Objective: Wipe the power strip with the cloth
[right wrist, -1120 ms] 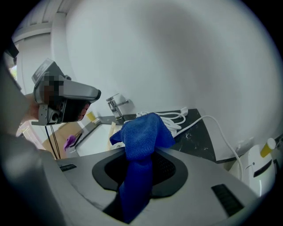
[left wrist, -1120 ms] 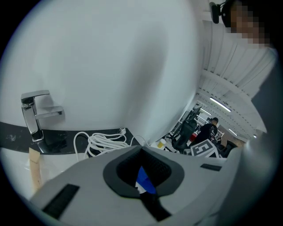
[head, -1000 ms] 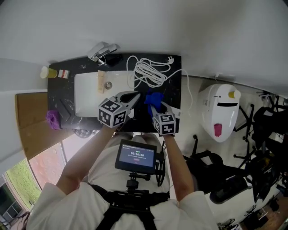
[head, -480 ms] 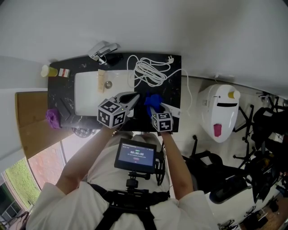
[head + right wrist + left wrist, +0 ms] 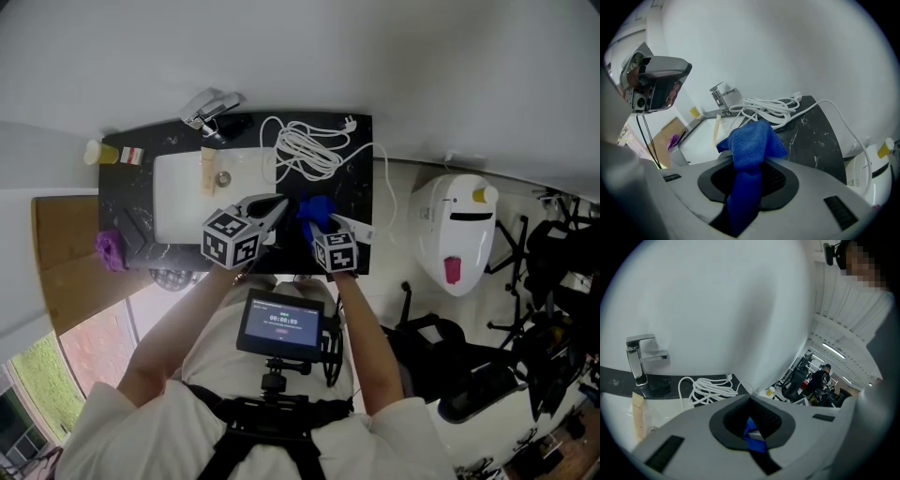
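Head view, left tool (image 5: 278, 204), right tool (image 5: 317, 223) gripping one cloth (image 5: 316, 203), one cord (image 5: 305, 150)

Bright, even, diffuse light; faint shadows only. Strong fisheye bending, black vignetted corners in both gripper views. Close foreground slightly soft.

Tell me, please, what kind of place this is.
Probably a washbasin counter set in a workshop or lab: a faucet, a white sink in a black counter, and office chairs beside it.

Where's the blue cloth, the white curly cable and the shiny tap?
blue cloth (image 5: 750, 143): right gripper view, bunched top.
white coiled cable (image 5: 710, 389): left gripper view, coil's middle.
chrome tap (image 5: 636, 364): left gripper view, upright body.
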`<action>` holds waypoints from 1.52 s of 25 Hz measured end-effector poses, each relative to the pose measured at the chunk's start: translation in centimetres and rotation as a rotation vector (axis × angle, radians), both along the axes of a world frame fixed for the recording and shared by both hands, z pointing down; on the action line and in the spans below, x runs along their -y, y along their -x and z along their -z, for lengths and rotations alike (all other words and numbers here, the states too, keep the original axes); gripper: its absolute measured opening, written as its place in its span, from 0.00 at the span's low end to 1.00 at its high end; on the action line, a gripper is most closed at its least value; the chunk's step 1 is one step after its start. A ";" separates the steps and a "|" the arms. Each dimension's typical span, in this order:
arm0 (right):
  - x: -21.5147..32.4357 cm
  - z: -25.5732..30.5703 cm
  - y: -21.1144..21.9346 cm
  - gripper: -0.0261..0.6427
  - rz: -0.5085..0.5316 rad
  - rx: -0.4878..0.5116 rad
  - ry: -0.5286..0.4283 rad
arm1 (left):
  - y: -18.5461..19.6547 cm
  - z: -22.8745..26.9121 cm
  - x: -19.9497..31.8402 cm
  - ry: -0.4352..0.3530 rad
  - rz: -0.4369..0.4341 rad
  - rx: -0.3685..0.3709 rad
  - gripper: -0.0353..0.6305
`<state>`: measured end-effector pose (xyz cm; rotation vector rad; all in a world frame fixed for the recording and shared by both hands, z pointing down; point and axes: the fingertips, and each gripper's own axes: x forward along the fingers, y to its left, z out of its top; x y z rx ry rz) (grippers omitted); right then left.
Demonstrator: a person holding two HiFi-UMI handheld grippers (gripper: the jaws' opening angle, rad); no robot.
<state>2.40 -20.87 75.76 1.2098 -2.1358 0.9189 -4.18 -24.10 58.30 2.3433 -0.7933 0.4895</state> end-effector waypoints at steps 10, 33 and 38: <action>-0.3 0.3 -0.5 0.20 -0.020 0.038 0.015 | 0.4 0.5 -0.3 -0.010 0.015 0.012 0.05; -2.0 0.6 -6.0 0.20 -0.125 0.054 0.011 | 0.0 0.8 -1.5 -0.014 0.019 0.021 0.05; -2.6 0.6 -7.5 0.20 -0.158 0.055 0.011 | -0.1 0.7 -1.9 -0.013 0.021 0.026 0.05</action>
